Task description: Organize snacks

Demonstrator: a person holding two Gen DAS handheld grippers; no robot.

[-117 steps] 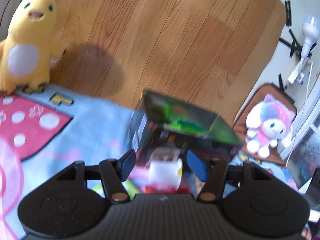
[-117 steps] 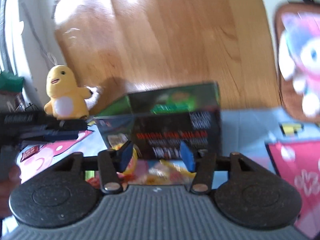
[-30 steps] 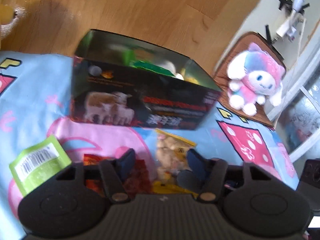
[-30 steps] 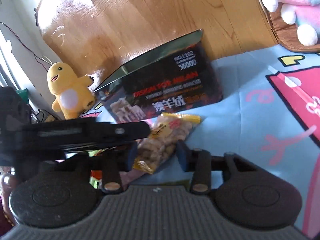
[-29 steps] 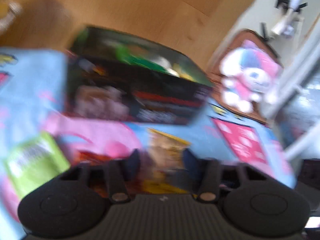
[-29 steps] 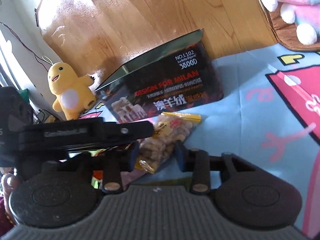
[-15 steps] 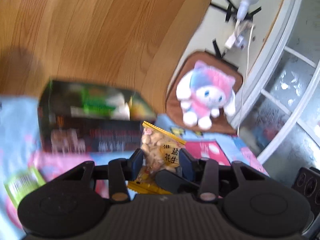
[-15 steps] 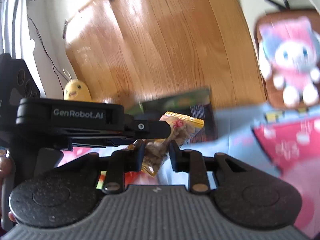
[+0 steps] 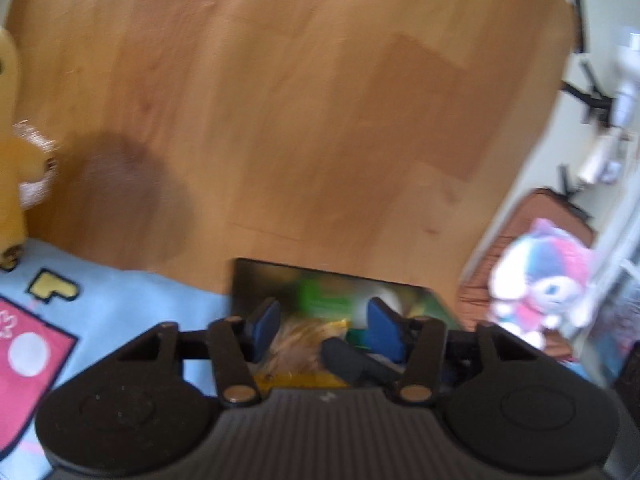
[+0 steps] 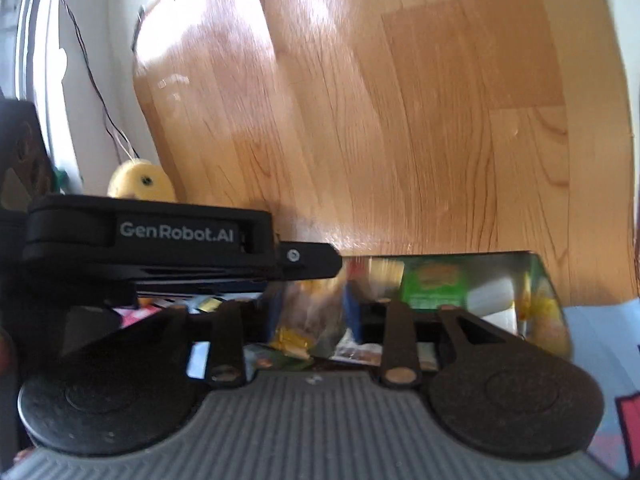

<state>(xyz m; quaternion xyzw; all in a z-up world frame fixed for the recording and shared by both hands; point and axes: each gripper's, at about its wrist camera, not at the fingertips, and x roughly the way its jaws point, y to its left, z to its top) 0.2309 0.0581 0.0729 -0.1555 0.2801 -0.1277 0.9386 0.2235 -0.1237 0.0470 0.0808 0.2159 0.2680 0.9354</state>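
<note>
The peanut bag (image 9: 304,344) is light and crinkly, over the box (image 10: 460,280) at 12 o'clock. Both grippers' fingers (image 9: 264,326) have just been spreading around it; grab its sealed edge.

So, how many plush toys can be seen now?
2. A yellow plush duck stands at the left edge of the blue play mat. A pink and white plush animal sits on a brown cushion at the right. Others may be hidden.
</note>
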